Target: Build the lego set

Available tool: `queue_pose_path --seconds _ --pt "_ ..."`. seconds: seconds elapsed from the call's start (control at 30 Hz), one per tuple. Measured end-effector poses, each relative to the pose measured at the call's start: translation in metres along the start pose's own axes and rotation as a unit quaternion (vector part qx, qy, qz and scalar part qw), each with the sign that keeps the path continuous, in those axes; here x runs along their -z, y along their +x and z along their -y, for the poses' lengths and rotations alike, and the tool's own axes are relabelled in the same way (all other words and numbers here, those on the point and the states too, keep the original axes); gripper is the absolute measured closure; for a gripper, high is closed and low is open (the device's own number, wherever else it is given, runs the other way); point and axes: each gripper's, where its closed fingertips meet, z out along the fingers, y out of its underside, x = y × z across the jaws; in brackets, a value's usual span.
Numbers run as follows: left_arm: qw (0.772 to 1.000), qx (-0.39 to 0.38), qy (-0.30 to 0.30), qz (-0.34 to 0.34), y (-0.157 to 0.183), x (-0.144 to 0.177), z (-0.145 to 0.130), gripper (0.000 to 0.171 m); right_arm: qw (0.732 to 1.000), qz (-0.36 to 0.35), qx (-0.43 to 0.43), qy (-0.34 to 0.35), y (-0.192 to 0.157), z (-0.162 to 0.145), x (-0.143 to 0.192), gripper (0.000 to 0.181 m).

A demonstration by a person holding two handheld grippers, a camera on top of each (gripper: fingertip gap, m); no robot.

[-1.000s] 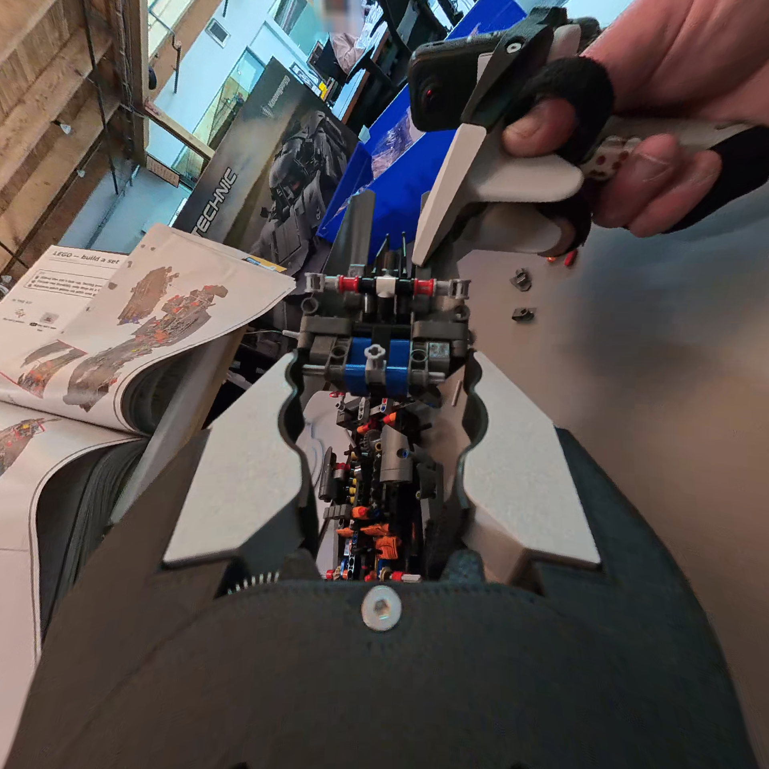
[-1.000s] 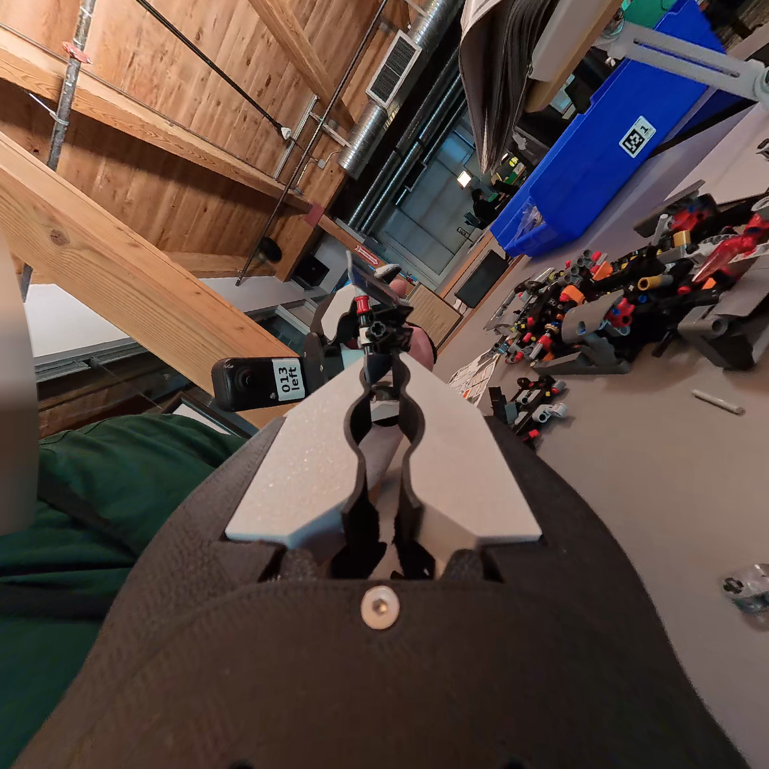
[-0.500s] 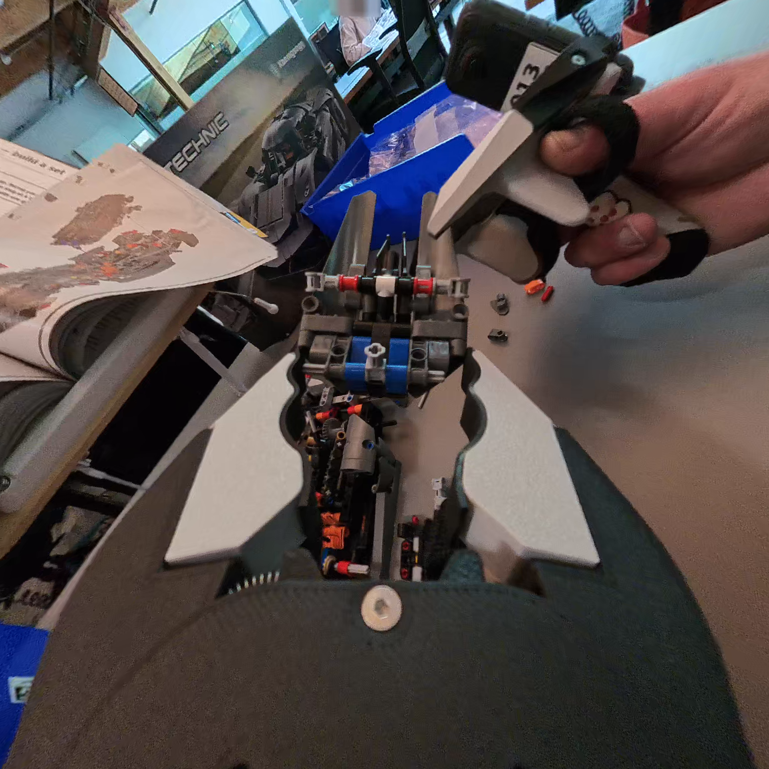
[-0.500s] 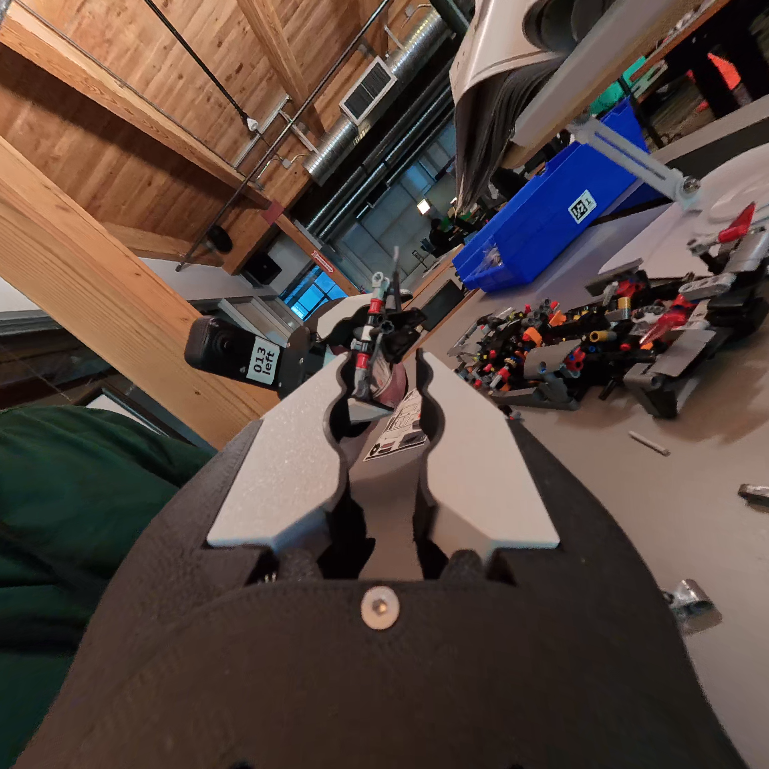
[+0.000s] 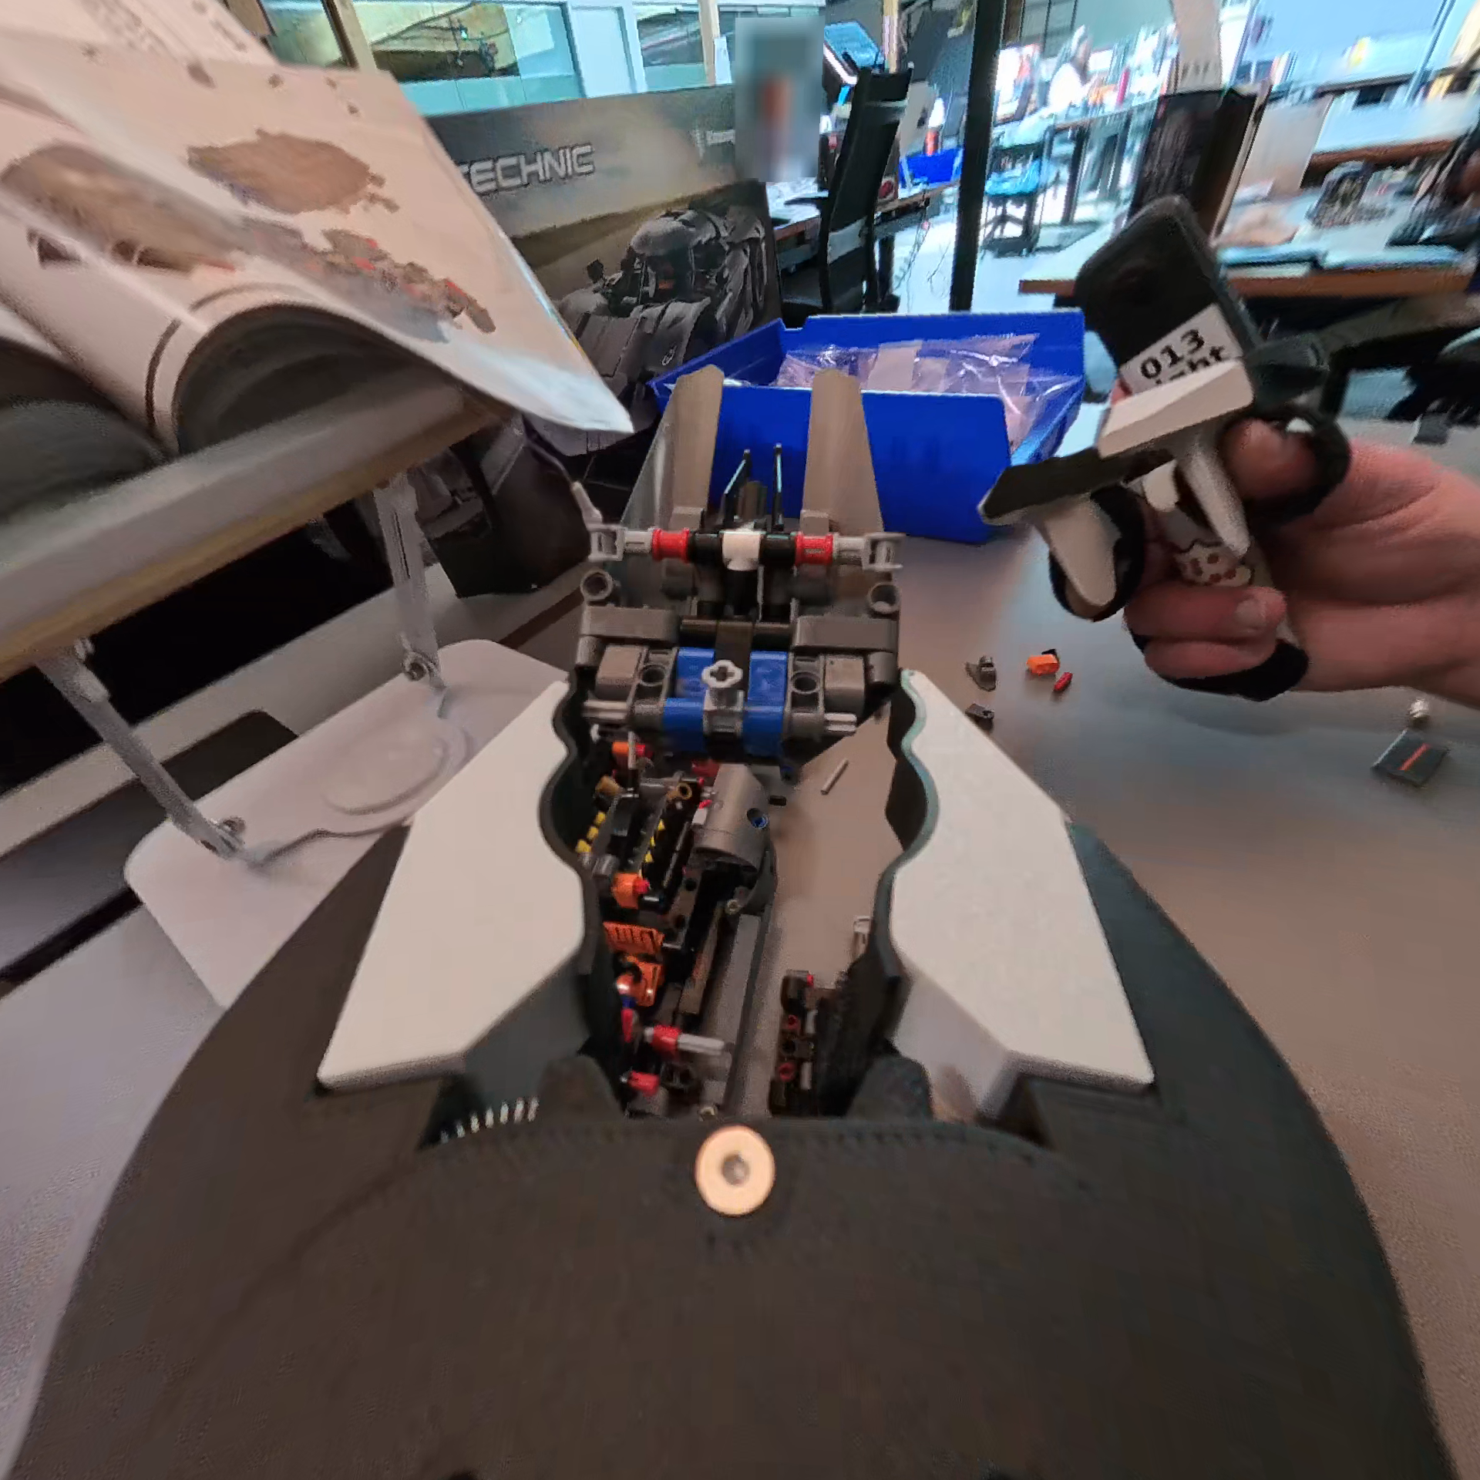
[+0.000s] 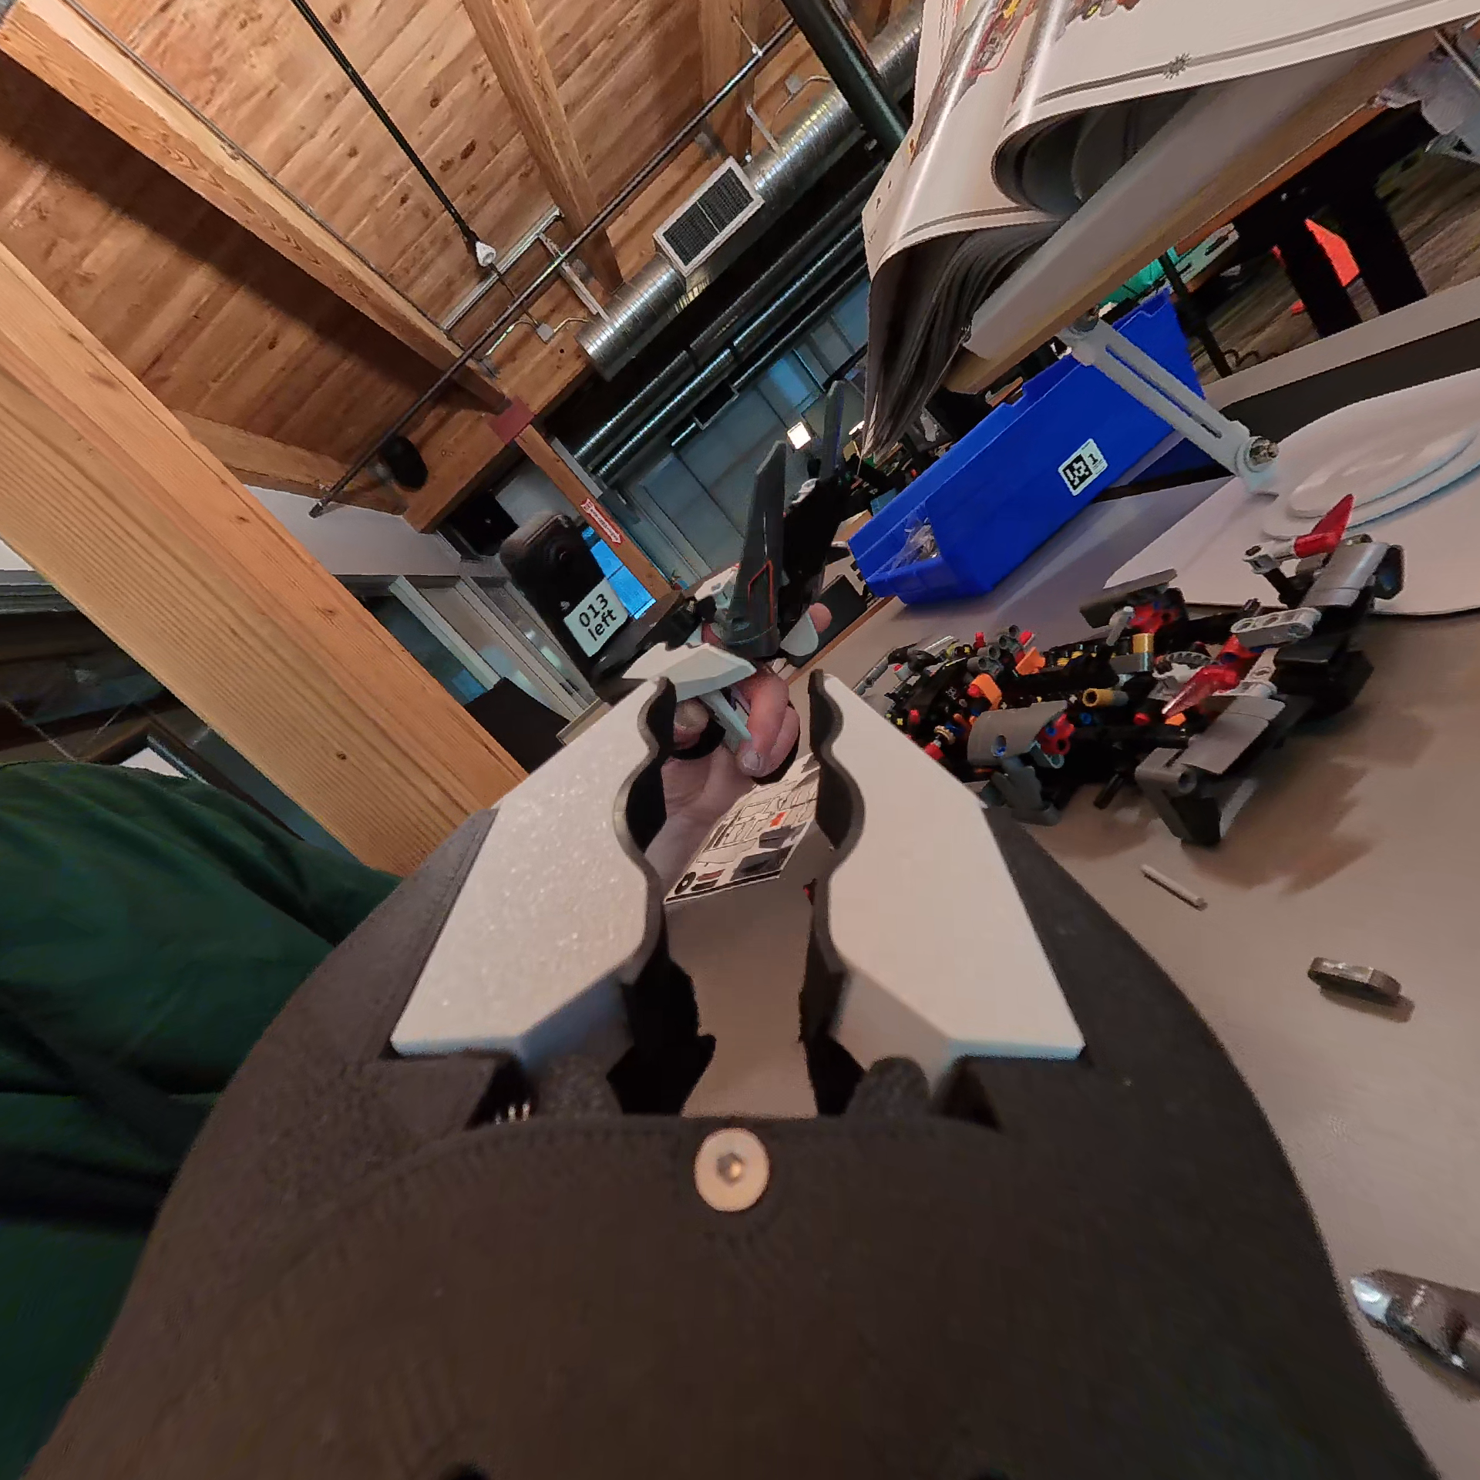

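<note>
Subassembly of grey, black and blue lego pieces, with a red-and-white axle across its top and two grey fins standing up behind, sat pinched between the fingertips of the left tool, held up off the bench. The jaws stood fairly wide, set to the width of the piece and pressing its sides. From the right wrist view the same piece showed edge-on, raised in the air beyond the right tool.

The right tool was held off to the right of the subassembly, apart from it, its fingers spread with nothing between them.

Below the held piece, on the bench, lay the larger half-built model, a long dark chassis studded with orange, red and yellow parts. A sticker sheet lay near it, and small loose pieces were scattered to the right. Behind stood a blue bin holding clear bags, the set's box, and an open instruction book propped on a stand at the left.
</note>
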Motion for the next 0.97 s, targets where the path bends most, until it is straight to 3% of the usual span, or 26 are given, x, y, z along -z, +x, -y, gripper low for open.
queue_pose_path --seconds 0.27,0.97 --pt "0.999 0.045 0.001 0.002 -0.014 0.01 -0.009 0.099 1.0 -0.004 -0.011 -0.002 0.008 -0.003 0.001 0.15" --pt "0.999 0.013 -0.028 0.031 -0.02 0.008 -0.018 0.099 1.0 0.0 -0.012 -0.003 0.007 -0.004 0.0 0.15"
